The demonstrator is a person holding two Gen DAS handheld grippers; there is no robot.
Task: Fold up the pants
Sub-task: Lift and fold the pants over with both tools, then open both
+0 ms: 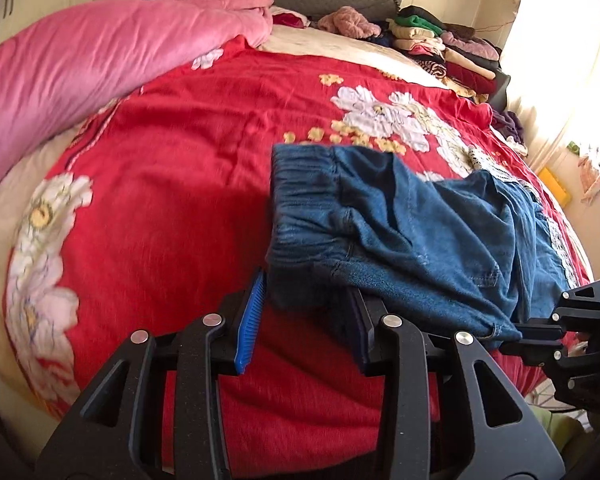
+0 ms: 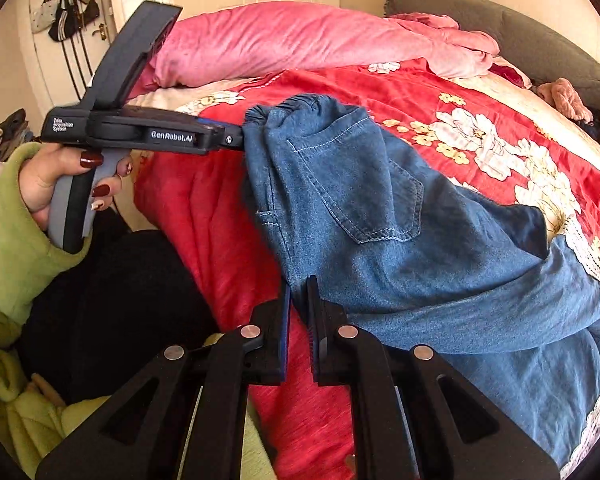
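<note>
I have the pants lifted over the red floral bedspread, stretched between both tools near the edge of the bed closest to me, with the far part trailing down onto the cover. The left hand-held gripper pinches the elastic waistband at one corner; in its own view the blue pads stand a little apart with the bunched denim wedged between them, so I read it as clamped on the cloth. The right hand-held gripper has its fingers drawn together on a lower edge of the denim, apparently gripping it (the fabric runs between the pads, though the exact contact is hard to see).

By my judgement the fold is under way but unfinished: the garment is doubled over and rumpled, a back pocket facing up, not yet laid flat or squared. What remains is setting it down, smoothing it and making the final fold. A stack of clothes sits at the far corner of the bed, beside a pink duvet.

Writing: the left tool's body reads "GenRobot.AI", with a small label I make out as "Data Acquisition System".
</note>
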